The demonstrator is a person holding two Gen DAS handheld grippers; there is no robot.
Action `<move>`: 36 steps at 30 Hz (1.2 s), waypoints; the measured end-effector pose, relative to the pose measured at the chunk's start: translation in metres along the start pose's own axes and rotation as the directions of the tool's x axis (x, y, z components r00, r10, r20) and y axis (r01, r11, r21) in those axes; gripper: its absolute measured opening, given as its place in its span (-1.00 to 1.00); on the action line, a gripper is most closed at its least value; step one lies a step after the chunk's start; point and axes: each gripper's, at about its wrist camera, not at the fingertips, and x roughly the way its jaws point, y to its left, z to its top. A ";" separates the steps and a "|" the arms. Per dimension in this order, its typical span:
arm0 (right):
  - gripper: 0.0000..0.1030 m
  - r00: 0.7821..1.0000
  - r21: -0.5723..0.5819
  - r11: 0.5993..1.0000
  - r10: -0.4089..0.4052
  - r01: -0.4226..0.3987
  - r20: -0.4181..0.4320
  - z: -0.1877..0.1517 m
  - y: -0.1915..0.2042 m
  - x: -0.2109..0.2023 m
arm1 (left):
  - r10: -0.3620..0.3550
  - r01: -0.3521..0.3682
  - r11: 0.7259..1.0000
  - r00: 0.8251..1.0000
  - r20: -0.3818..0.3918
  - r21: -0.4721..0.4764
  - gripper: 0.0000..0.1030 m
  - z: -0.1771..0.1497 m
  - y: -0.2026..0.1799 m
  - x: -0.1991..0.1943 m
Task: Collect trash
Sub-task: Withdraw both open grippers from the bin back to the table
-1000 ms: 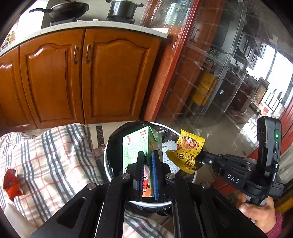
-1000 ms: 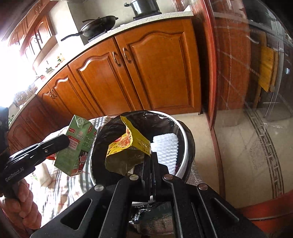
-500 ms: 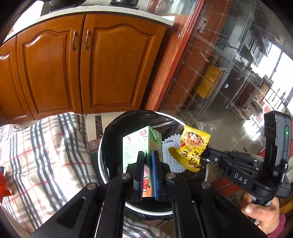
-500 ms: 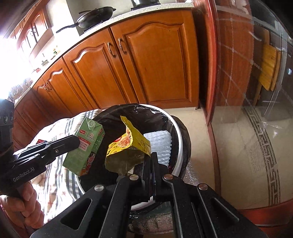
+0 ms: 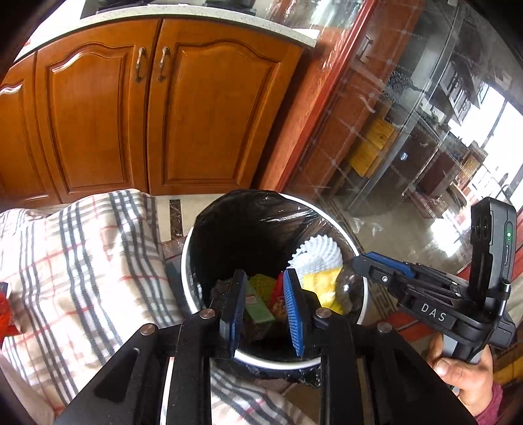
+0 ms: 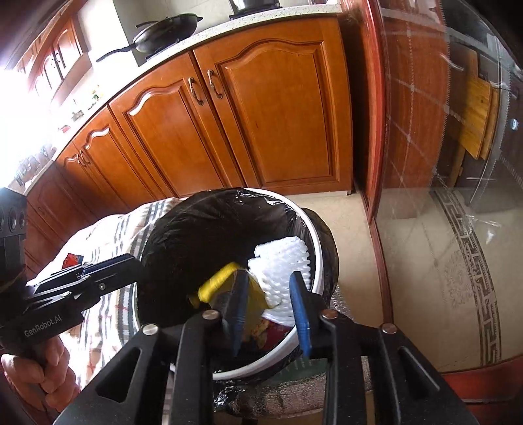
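My left gripper (image 5: 264, 284) hangs over the black-lined trash bin (image 5: 187, 261), its jaws opening with nothing pressed between the blue pads. The green drink carton (image 5: 259, 302) lies loose inside the bin below it. My right gripper (image 6: 268, 284) is over the same bin (image 6: 318, 261), its jaws also opening and free of the yellow snack packet (image 6: 216, 281), which lies inside beside a white foam net (image 6: 281, 261). The left wrist view shows the packet (image 5: 322, 286) and the foam net (image 5: 315, 256) in the bin too.
A checked cloth (image 5: 81, 261) covers the surface left of the bin, with a red wrapper (image 6: 72, 260) lying on it. Wooden cabinets (image 5: 196, 108) stand behind and a glass door (image 6: 457, 163) to the right. A wok (image 6: 166, 31) sits on the counter.
Both grippers have opened. The green carton has dropped from the left gripper and the yellow packet from the right, both into the bin. The left gripper has sunk slightly toward the bin.
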 end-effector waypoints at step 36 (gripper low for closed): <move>0.23 0.941 -0.028 0.940 0.339 -0.339 -0.008 -0.096 0.149 -0.017 | 0.246 -0.174 0.913 0.956 0.159 -0.369 -0.07 -0.206 0.137 -0.248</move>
